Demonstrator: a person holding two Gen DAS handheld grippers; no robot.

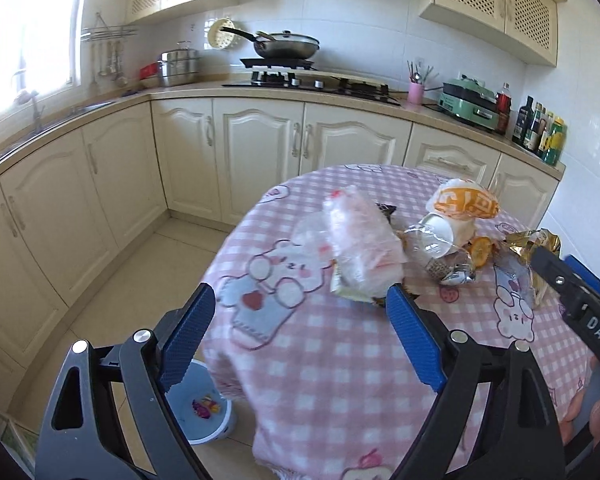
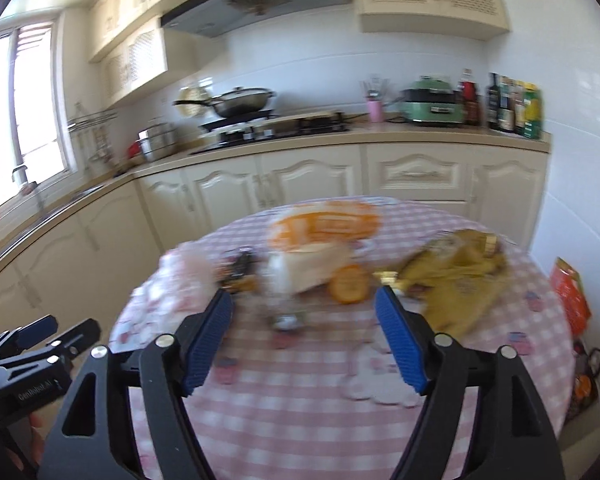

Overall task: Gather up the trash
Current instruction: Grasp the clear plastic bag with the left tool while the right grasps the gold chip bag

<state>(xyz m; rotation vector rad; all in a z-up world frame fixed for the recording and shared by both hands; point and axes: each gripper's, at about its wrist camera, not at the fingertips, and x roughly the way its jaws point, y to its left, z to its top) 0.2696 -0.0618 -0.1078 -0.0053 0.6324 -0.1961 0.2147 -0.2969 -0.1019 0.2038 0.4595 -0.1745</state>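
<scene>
Trash lies in a heap on the round table with a pink checked cloth (image 1: pixel 340 360). In the left wrist view I see a pink-white plastic bag (image 1: pixel 364 248), an orange-and-white bag (image 1: pixel 466 204), a clear wrapper with a white cup (image 1: pixel 436 236), an orange slice (image 1: pixel 480 250) and a gold wrapper (image 1: pixel 532 240). My left gripper (image 1: pixel 300 300) is open and empty, short of the pink bag. My right gripper (image 2: pixel 304 304) is open and empty, before the blurred orange slice (image 2: pixel 348 284) and gold wrapper (image 2: pixel 460 280). The right gripper also shows at the left view's right edge (image 1: pixel 572 292).
A pale blue bin (image 1: pixel 204 404) with a few wrappers inside stands on the floor at the table's left. Cream cabinets, a stove with a pan (image 1: pixel 284 46) and bottles (image 1: pixel 540 128) line the far counter. A red bag (image 2: pixel 572 296) lies beyond the table's right side.
</scene>
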